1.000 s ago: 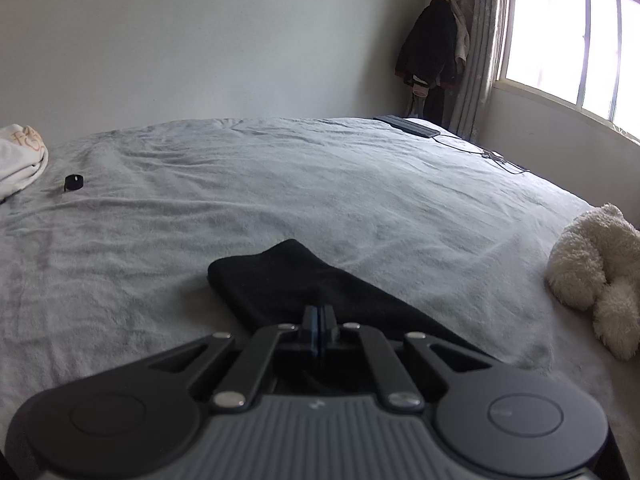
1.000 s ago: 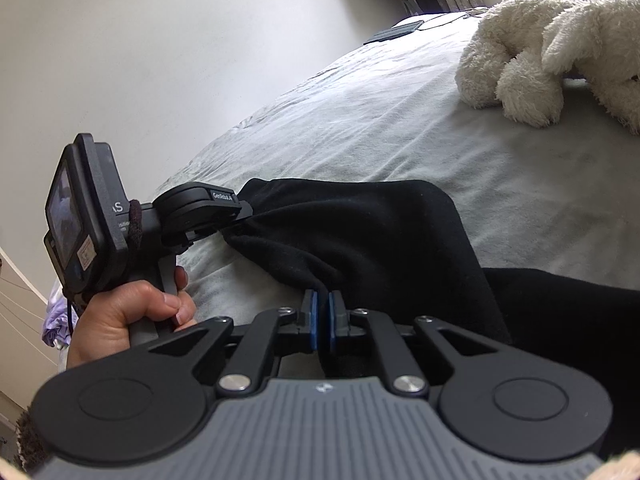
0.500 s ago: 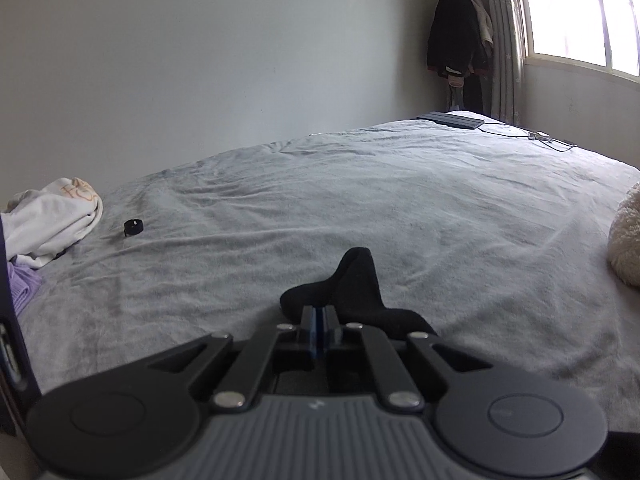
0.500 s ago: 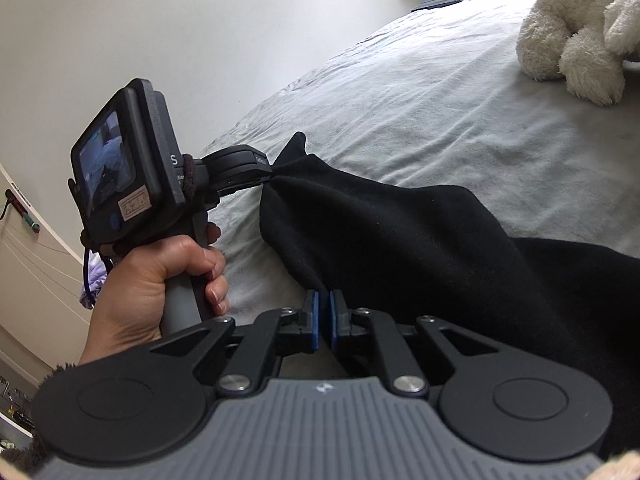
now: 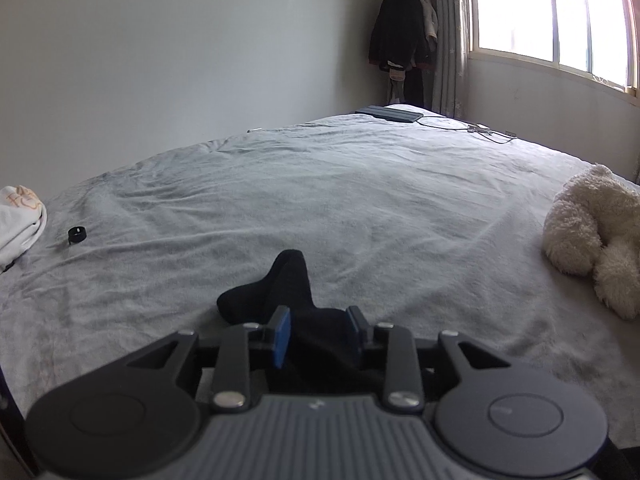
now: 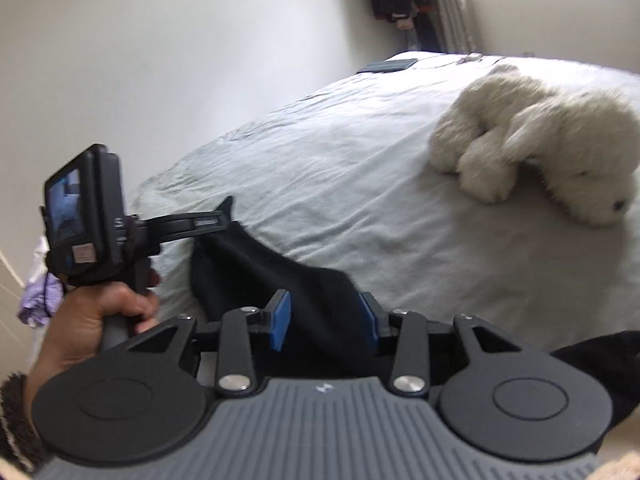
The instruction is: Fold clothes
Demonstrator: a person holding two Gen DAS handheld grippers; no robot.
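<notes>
Black garment [image 5: 288,292], grey bedsheet [image 5: 360,200], cream plush toy [image 5: 592,232]

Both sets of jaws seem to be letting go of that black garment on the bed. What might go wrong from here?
1. The jaws have just been opening, yet the black garment lies between both pairs. The left gripper or right gripper might snag it when pulled away and undo the fold.
2. One corner sticks up, so the fold may not lie flat.
3. The plush toy nearby limits spreading room.

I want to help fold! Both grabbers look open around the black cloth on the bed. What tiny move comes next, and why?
Probably lift both grippers back off the black cloth. The left gripper and right gripper have just been opening, their pads no longer pinching it, so it seems let go onto the bed.
</notes>
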